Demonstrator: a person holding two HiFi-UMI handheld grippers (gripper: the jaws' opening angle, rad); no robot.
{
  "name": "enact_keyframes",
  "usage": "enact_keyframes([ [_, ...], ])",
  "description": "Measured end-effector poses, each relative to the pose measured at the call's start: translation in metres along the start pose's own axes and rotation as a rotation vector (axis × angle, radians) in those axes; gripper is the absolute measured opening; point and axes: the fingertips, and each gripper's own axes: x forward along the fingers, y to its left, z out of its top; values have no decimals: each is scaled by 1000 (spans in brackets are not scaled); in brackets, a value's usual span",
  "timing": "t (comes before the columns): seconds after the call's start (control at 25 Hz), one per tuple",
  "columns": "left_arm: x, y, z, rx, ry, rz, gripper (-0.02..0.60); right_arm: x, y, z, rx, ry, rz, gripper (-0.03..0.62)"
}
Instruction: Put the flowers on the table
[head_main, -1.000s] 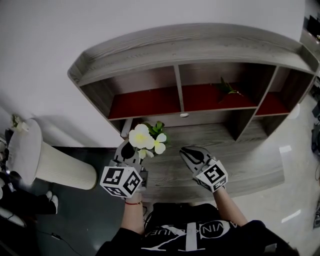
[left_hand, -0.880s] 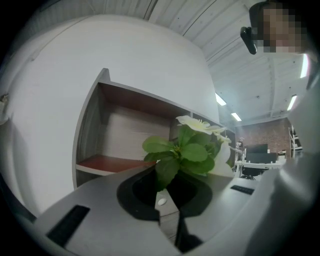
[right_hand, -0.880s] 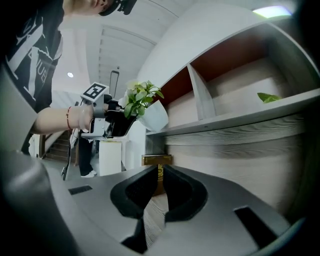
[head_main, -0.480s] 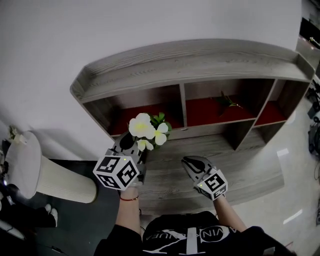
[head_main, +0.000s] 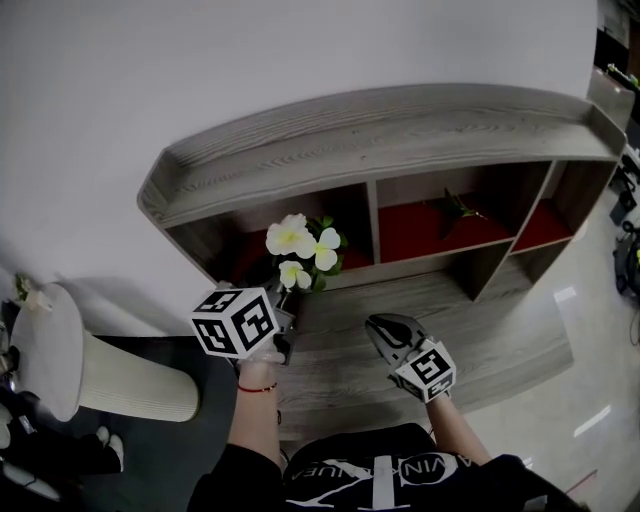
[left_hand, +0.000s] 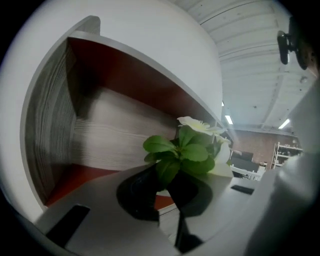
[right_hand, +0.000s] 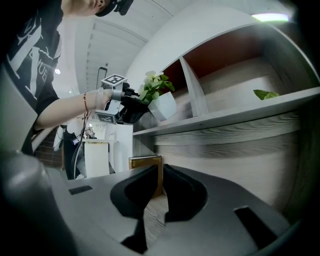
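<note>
I have the left claw (head_main: 284, 312) clamped on the flowers (head_main: 303, 250), held high in front of the shelf's left bay (head_main: 245, 255), so the table (head_main: 460, 315) lies below and nearer me (right claw (head_main: 385, 325) waits at the right, nearly closed on nothing).

The only print that can be read is on the person's black shirt (head_main: 368, 482), below both grippers at the bottom of the head view. Its white capitals are broken by folds: "VIN" on the side of the right gripper (head_main: 384, 326), and what looks like "NUE" on the side of the left gripper (head_main: 282, 312). Each gripper's cube (head_main: 236, 321) carries only black-and-white square markers, with no letters or numbers.
</note>
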Motion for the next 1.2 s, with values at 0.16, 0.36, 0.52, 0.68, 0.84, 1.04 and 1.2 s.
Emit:
enact_keyframes([
  [0.16, 7, 7, -1, -87, 19, -4, 34, 2, -5, -3, 19, 0, -29, 44],
  [0.36, 14, 13, -4, -198, 38, -6, 35, 5, -5, -5, 22, 4, -40, 44],
  [0.52, 19, 16, -6, -274, 53, -3, 36, 8, -7, -5, 22, 7, -48, 43],
  [0.68, 22, 18, -3, -360, 53, -19, 35, 12, -7, -5, 25, 8, -53, 43],
  [0.84, 26, 28, -1, -386, 51, 6, 35, 14, -8, -5, 23, 11, -58, 41],
  [1.04, 26, 32, 5, -405, 22, 15, 35, 15, -9, -6, 26, 18, -60, 42],
  [1.2, 22, 33, 6, -371, 5, 27, 35, 16, -8, -7, 21, 28, -55, 42],
])
